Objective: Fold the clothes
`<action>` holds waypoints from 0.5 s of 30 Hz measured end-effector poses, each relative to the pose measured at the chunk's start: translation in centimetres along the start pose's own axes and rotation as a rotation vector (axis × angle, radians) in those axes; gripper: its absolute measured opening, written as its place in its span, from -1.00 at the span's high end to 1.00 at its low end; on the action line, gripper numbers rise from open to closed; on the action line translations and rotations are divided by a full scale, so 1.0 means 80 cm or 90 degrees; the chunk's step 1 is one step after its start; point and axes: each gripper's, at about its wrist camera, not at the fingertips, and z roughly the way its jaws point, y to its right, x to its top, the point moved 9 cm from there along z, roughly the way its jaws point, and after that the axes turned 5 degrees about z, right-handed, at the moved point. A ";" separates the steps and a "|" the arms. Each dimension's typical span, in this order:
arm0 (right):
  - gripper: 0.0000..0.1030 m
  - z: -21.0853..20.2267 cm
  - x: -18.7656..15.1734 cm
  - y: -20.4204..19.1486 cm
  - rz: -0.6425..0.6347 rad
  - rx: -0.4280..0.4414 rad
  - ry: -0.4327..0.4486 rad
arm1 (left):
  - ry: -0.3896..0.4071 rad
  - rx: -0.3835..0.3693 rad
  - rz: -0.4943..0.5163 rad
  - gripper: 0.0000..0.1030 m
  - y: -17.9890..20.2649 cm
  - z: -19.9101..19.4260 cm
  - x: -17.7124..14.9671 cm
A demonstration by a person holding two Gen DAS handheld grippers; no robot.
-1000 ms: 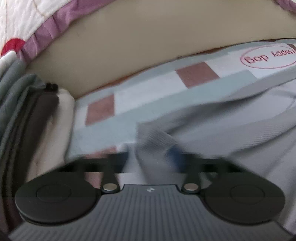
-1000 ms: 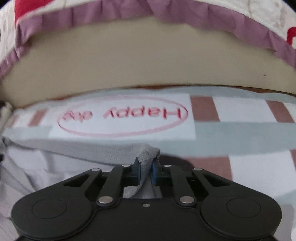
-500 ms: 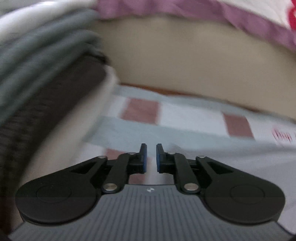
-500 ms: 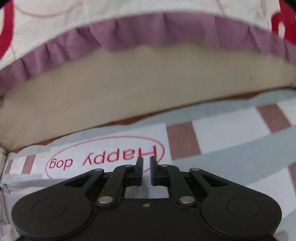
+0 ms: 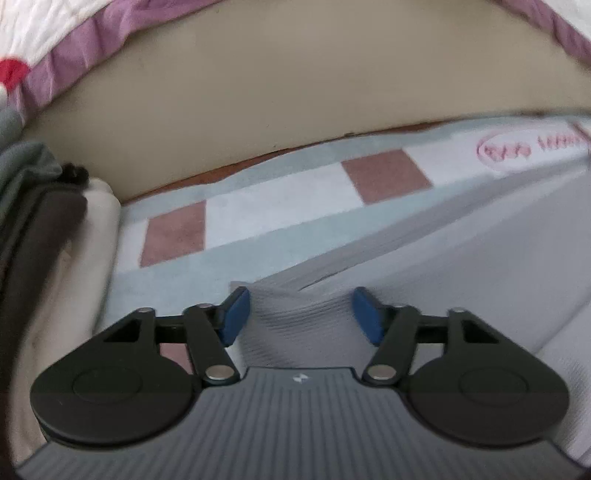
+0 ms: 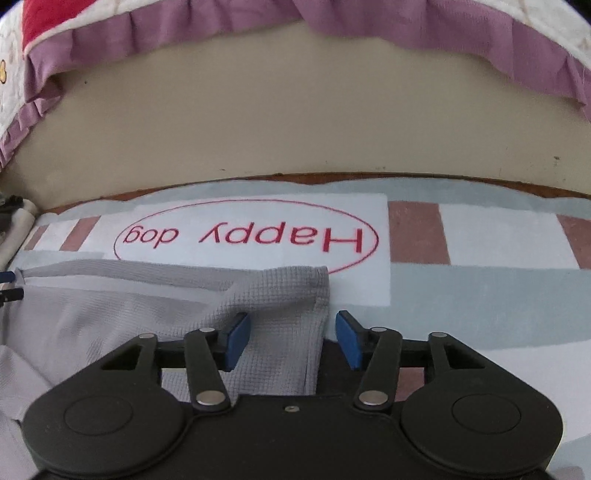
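Spread over the work surface is a checked mat [image 6: 480,295] of pale blue, white and dusty-pink squares, with "Happy dog" stitched in red inside an oval [image 6: 245,236]. Behind it rises a plain beige panel [image 6: 295,122], and above that hangs a quilt with a purple ruffled edge [image 6: 406,33]; most of the quilt is cut off by the top of both views.

Much of the left wrist view is smeared, so the red oval at its far right cannot be read there. A stack of folded clothes [image 5: 44,236] in dark brown, cream and grey-green runs off the left edge, and how many pieces it holds is hard to tell.

Lying flat on the mat is the grey waffle-knit garment [image 6: 155,295], its far hem just below the oval. Its near part is hidden under both tools.

Pointing steeply down at the cloth, the left gripper [image 5: 301,314] has its jaws spreading apart; a puckered corner of the grey garment [image 5: 295,314] sits between the blue pads [image 5: 232,315], seemingly touched by neither. Likewise tilted downward, the right gripper [image 6: 291,339] is opening, and the garment's right-hand corner lies between its pads [image 6: 236,341], free of the right one; whether the left one brushes it is unclear. Neither tool grips anything.

At the right wrist view's left edge, the tip of the other tool just shows beside the hem.
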 end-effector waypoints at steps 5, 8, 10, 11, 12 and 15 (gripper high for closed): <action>0.91 0.011 0.003 -0.022 -0.106 0.008 0.043 | 0.049 0.059 0.060 0.93 0.019 -0.024 0.017; 0.92 -0.014 0.020 -0.018 -0.073 0.012 0.103 | 0.127 0.091 -0.003 0.93 0.008 -0.057 0.022; 0.93 -0.028 0.027 -0.007 -0.052 -0.001 0.135 | 0.144 0.083 -0.068 0.92 -0.005 -0.063 0.015; 0.93 -0.030 0.028 -0.002 -0.034 0.005 0.138 | 0.132 0.073 -0.093 0.92 -0.009 -0.057 0.011; 0.93 -0.028 0.028 0.002 -0.015 0.011 0.132 | 0.123 0.068 -0.106 0.92 -0.010 -0.053 0.008; 0.93 -0.016 0.029 0.005 0.002 0.000 0.111 | 0.081 0.110 -0.128 0.92 -0.025 -0.030 -0.002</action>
